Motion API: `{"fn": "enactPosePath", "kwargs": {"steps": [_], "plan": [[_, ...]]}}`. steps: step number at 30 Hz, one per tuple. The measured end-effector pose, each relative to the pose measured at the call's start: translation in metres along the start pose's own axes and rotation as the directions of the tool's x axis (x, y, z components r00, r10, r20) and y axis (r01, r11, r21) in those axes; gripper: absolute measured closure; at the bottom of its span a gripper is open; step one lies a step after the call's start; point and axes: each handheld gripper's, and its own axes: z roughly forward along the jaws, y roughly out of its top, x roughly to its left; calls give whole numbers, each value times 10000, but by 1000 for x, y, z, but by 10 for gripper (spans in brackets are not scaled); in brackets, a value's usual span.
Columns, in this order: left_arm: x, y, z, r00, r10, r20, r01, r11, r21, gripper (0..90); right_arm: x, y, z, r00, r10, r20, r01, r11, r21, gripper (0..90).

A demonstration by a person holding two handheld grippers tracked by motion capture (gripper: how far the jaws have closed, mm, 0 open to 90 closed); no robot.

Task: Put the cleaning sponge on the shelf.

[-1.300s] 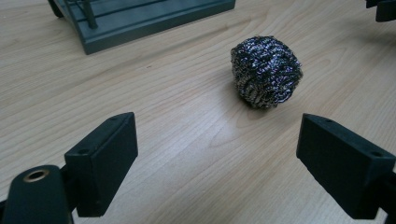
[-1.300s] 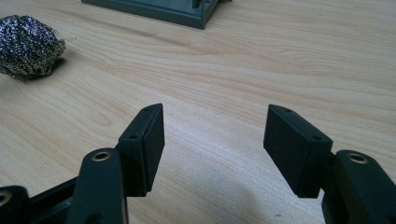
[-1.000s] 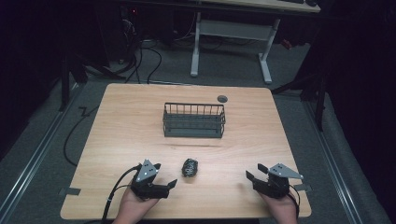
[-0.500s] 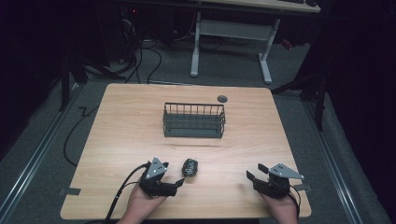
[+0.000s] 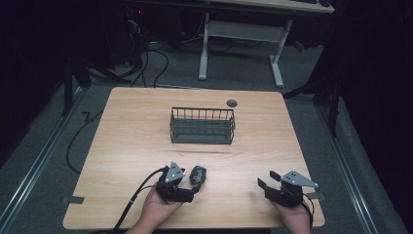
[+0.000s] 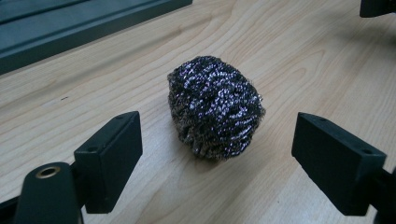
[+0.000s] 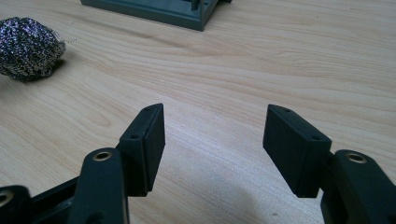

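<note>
A dark, glinting steel-wool scourer (image 5: pixel 198 174) (image 6: pixel 215 107) lies on the wooden table (image 5: pixel 122 136) near its front edge. My left gripper (image 5: pixel 191 187) (image 6: pixel 218 142) lies low just left of it, pointing at it. Its jaws have just been closing, and they stand open on either side of the scourer with a gap on both sides, the pads not touching it. At the front right, my right gripper (image 5: pixel 265 179) (image 7: pixel 215 135) stands open over bare wood with nothing between its jaws. The scourer (image 7: pixel 28 46) lies far off to its left.
A dark wire basket (image 5: pixel 202 126) (image 7: pixel 154 9) stands in the middle of the table, beyond the scourer. A round cable grommet (image 5: pixel 232 103) sits near the far edge. Bare wood lies between the two grippers. Past the table are a white desk frame (image 5: pixel 238 44) and cables on the floor.
My left gripper has slid right along the front of the table until its jaws flank the scourer. The scourer, the basket and the right gripper have kept still.
</note>
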Motion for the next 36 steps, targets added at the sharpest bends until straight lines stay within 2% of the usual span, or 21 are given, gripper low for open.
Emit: {"fn": "enactPosePath", "kwargs": {"steps": [8,9,11,13,19,31,36], "plan": [[-3,7,14,9998,-108,-178,112,9998,193,225,-1,0,0,10000,19,-8,-19,10000,-14,392],[-3,7,17,9993,-118,-347,127,9996,256,231,-1,0,0,10000,33,-16,-34,10000,-14,393],[-4,6,19,9992,-126,-387,138,9995,293,237,-1,0,-1,10000,62,-15,-62,10000,-7,393],[-5,6,21,9982,-83,-595,99,9996,266,268,-2,-1,-1,10000,61,-14,-61,10000,-24,393],[-7,7,25,9971,-123,-751,143,9996,261,317,-3,-1,-1,10000,74,4,-74,10000,-28,393],[-5,4,21,9952,131,-972,-119,9998,128,388,-3,-1,-2,9999,103,30,-103,9999,-45,394],[-1,4,16,9947,0,-1030,-11,10000,-99,392,-3,-1,-1,10000,82,23,-82,10000,-45,395]]}}
